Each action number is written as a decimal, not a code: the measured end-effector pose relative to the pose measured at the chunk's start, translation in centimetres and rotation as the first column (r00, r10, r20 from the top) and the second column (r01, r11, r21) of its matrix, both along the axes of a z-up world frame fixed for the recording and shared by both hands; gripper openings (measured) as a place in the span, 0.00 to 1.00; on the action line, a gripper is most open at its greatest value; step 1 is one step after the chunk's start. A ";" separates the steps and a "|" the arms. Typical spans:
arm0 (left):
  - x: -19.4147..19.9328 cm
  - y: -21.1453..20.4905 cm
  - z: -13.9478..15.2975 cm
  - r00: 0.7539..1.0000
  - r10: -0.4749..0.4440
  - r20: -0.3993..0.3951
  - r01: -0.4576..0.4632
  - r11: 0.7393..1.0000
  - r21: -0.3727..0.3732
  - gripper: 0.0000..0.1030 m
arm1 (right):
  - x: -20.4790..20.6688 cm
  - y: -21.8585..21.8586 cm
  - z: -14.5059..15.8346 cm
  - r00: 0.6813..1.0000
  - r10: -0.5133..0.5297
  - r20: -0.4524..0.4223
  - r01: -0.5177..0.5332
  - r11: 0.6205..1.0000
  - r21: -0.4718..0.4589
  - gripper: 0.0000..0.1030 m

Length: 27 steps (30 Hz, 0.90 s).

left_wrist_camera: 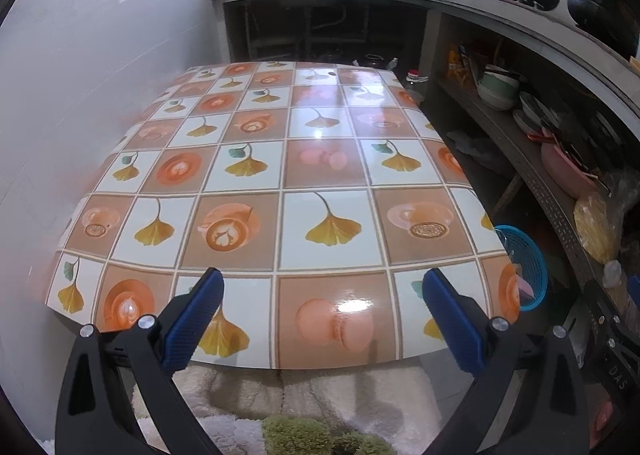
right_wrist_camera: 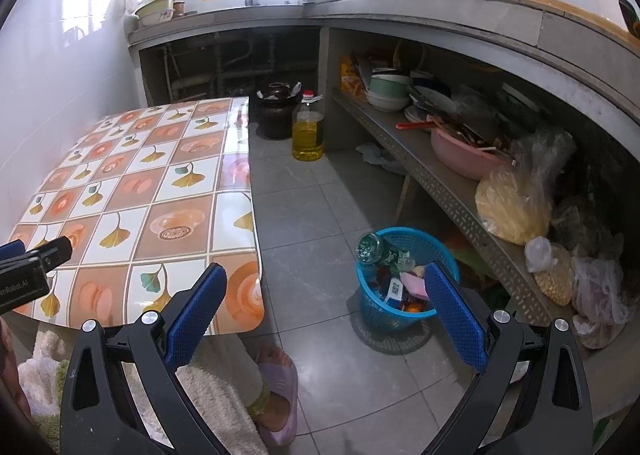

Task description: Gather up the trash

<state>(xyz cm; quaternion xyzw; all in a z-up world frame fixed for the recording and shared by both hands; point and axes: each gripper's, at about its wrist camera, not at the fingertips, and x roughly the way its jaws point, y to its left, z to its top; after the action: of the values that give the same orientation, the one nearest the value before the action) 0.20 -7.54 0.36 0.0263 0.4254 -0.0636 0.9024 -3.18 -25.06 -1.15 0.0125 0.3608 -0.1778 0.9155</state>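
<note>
Both tongs are wide apart and hold nothing. The left gripper (left_wrist_camera: pixel 322 309) hangs over the near edge of the table (left_wrist_camera: pixel 328 175), which has a shiny cloth with leaves, cups and cakes on it. The right gripper (right_wrist_camera: pixel 326 305) points down at the grey floor (right_wrist_camera: pixel 316 215), just past the table's right near corner.

The trash sits in a blue basket (right_wrist_camera: pixel 374 305) on the floor, to the right of the table and close to the low shelf (right_wrist_camera: pixel 448 191). A glass jar (right_wrist_camera: pixel 370 249) leans on the basket's far rim, and papers and wrappers lie inside, partly hidden by one blue finger (right_wrist_camera: pixel 454 315).

A big bottle of yellow oil (right_wrist_camera: pixel 307 127) and a dark pot (right_wrist_camera: pixel 276 107) stand on the floor past the table's far right corner. Bowls, a pink tub (right_wrist_camera: pixel 460 153) and plastic bags fill the shelf. A foot in a purple slipper (right_wrist_camera: pixel 280 395) rests on the floor below the table's near edge.
</note>
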 end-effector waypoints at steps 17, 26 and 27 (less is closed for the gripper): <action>-0.1 0.2 -0.2 1.000 0.005 -0.008 -0.005 1.000 0.001 0.95 | -1.5 -1.0 0.0 0.994 -0.104 0.020 0.104 0.994 -0.020 0.92; 0.0 0.2 -0.3 1.000 0.012 -0.008 -0.012 1.000 0.004 0.95 | -1.7 -0.9 -0.1 0.994 -0.108 0.022 0.109 0.994 -0.017 0.92; 0.0 0.3 -0.3 1.000 0.012 -0.008 -0.012 1.000 0.005 0.95 | -1.7 -0.8 -0.1 0.994 -0.108 0.022 0.109 0.994 -0.014 0.92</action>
<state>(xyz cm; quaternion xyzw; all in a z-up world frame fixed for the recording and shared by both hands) 0.16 -7.29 0.08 0.0258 0.4292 -0.0572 0.9010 -4.93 -25.89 -1.26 0.0270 0.3485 -0.2298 0.9083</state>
